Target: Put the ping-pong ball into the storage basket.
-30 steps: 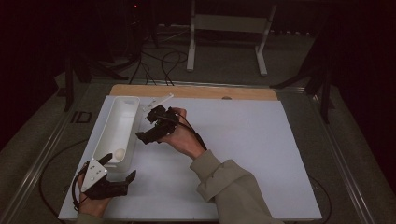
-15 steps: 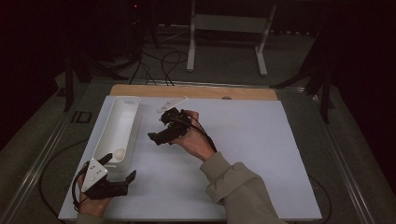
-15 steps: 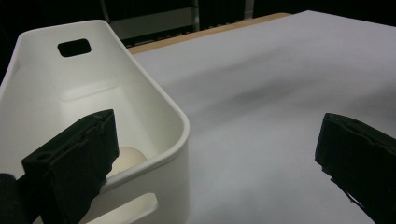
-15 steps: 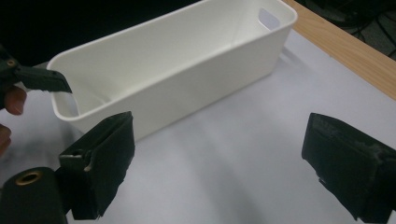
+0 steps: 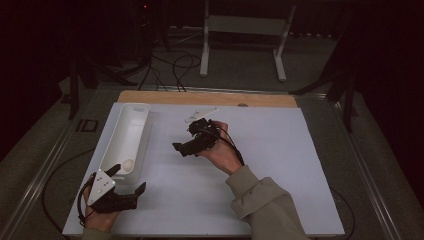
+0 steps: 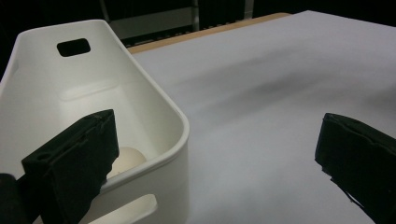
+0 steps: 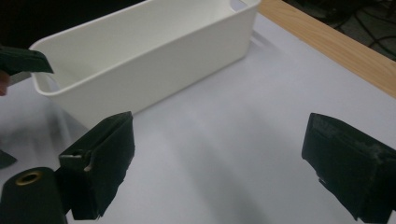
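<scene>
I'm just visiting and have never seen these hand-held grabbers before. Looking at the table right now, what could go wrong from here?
The left gripper sits right at the near end of the white bin, one jaw over its rim, so a careless move might nudge or tip the bin. The white egg-like ball inside could then roll about. The right gripper hovers open above the table with its cable trailing over the hand, where it might snag.

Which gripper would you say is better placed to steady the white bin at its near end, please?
Left, most likely. The left gripper sits right at the near end of the white bin, open, one jaw at its rim by the pale round object. The right gripper hangs open over bare table beside the bin.
</scene>
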### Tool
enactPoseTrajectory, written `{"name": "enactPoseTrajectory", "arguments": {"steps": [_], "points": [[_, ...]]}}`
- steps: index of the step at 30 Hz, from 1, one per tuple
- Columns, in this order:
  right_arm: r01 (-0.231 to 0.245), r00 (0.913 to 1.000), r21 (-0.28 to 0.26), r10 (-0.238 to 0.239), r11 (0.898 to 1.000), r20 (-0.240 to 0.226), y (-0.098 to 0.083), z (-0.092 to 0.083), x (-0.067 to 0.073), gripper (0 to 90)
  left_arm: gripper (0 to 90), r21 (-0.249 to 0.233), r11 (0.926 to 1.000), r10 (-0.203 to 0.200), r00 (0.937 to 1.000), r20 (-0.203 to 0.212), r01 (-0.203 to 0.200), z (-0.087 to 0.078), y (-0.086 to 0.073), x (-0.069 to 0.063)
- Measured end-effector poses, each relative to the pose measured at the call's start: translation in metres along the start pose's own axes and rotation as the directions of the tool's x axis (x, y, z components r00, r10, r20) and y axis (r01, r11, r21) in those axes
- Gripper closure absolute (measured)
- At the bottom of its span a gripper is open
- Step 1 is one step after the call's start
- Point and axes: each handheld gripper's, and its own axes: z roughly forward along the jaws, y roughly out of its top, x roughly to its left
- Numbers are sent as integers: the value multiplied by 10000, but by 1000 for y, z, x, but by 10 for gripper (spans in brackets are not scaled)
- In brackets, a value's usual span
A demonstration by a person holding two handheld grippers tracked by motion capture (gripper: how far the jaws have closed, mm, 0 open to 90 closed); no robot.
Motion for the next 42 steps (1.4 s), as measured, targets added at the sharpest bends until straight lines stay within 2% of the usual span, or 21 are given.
{"name": "enactPoseTrajectory", "arguments": {"steps": [8,19,21,23,31,34,42], "points": [[-330,9992,-239,335,9992,234,-21,-12,-12,91,0,-3,10000,-23,10000,10,23,0,0,0],[-621,9967,-643,653,9960,478,-51,-40,-20,92,0,20,10000,-34,10000,-18,34,0,1,0],[-485,9960,-699,535,9964,716,-60,-46,-19,92,0,22,10000,-44,10000,-24,44,0,1,0],[-461,9958,-708,515,9964,756,-63,-47,-19,92,0,27,10000,-33,10000,-35,33,0,1,0],[-644,9892,-1059,775,9923,1247,-93,-71,-20,92,0,29,10000,-42,10000,-62,42,1,1,-1],[-628,9871,-1115,782,9918,1397,-98,-77,-21,92,0,37,10000,-62,10000,-68,63,1,1,-1],[-1081,9775,-1465,1320,9833,1647,-125,-94,-27,92,0,46,9999,-150,9999,-14,150,0,2,0]]}}
